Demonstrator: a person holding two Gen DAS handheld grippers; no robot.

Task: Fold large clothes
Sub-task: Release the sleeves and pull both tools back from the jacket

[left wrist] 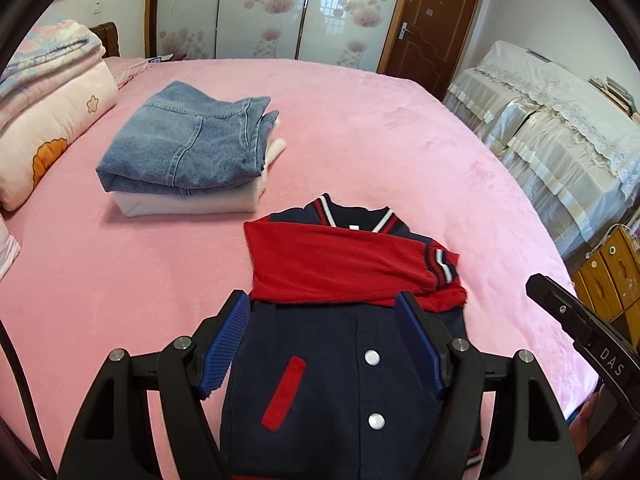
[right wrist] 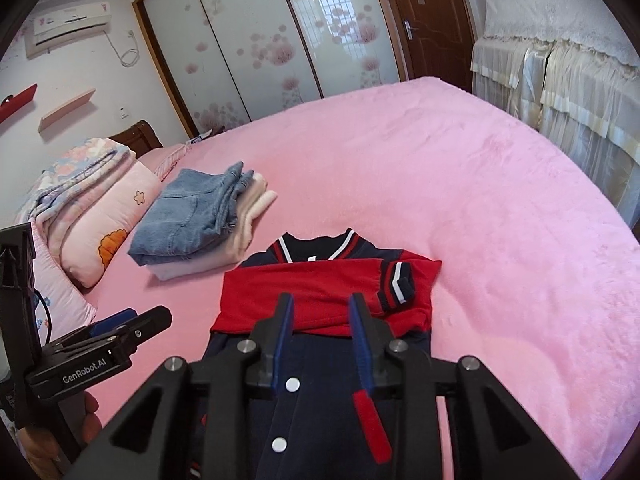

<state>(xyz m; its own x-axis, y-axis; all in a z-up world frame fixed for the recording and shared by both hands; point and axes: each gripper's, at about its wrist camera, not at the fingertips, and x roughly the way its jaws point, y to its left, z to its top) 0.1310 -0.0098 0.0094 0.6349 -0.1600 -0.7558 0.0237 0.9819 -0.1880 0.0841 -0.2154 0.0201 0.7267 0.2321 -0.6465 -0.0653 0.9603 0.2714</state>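
Observation:
A navy jacket [left wrist: 320, 360] with red sleeves, white snaps and a striped collar lies flat on the pink bed [left wrist: 360, 120]. Both red sleeves [left wrist: 340, 264] are folded across its chest. My left gripper [left wrist: 324, 312] is open and empty, hovering over the jacket's lower body. My right gripper [right wrist: 320, 312] is open and empty above the same jacket [right wrist: 320, 380], its tips near the folded sleeves [right wrist: 320, 288]. Each gripper shows at the edge of the other's view, the right one [left wrist: 580, 328] and the left one [right wrist: 120, 328].
Folded jeans [left wrist: 188, 144] lie on a folded white garment [left wrist: 192, 200] at the far left of the bed. Quilts and pillows [left wrist: 48, 112] are piled at the headboard. A lace-covered cabinet [left wrist: 560, 112] and wooden drawers [left wrist: 608, 276] stand to the right. Wardrobe doors [left wrist: 260, 8] are behind.

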